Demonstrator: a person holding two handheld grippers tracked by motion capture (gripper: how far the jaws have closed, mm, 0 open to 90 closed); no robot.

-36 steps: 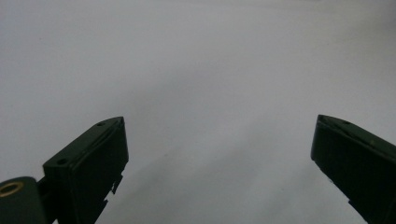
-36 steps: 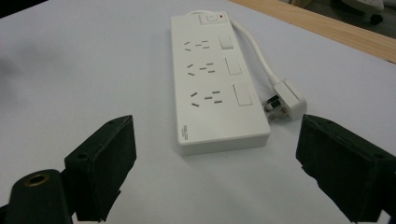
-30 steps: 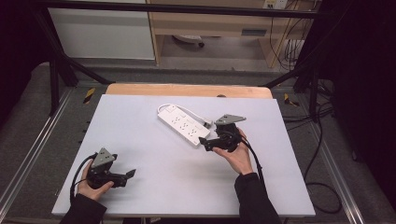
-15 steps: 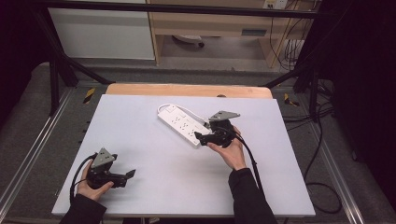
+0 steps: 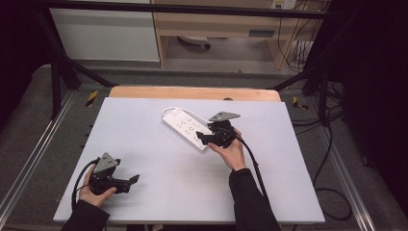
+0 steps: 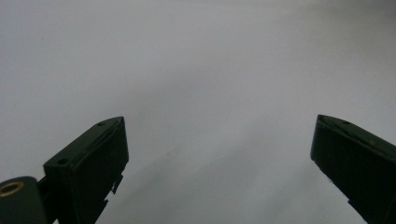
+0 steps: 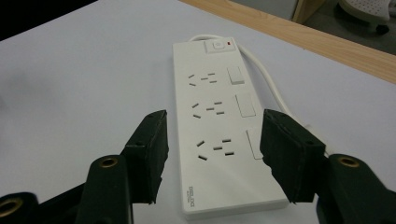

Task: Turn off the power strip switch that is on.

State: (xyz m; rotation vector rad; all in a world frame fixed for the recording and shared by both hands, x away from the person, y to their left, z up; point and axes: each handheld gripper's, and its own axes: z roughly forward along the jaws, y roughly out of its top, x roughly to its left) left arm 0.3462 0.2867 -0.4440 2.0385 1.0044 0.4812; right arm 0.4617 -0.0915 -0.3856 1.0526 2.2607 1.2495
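The white power strip [image 5: 188,129] lies flat at the centre of the desk [image 5: 144,144], running diagonally, its cord [image 7: 261,70] leaving at the far end. The right gripper [image 7: 212,156] straddles the strip's near end; its jaws have just been closing, and in the right gripper view a gap shows on the left side (contact on the right cannot be told). The left gripper [image 5: 132,179] rests wide open at the lower left of the frame, nothing between its jaws. Recommendation: keep the jaws square to the long edges and close evenly on both sides, so the strip does not twist.
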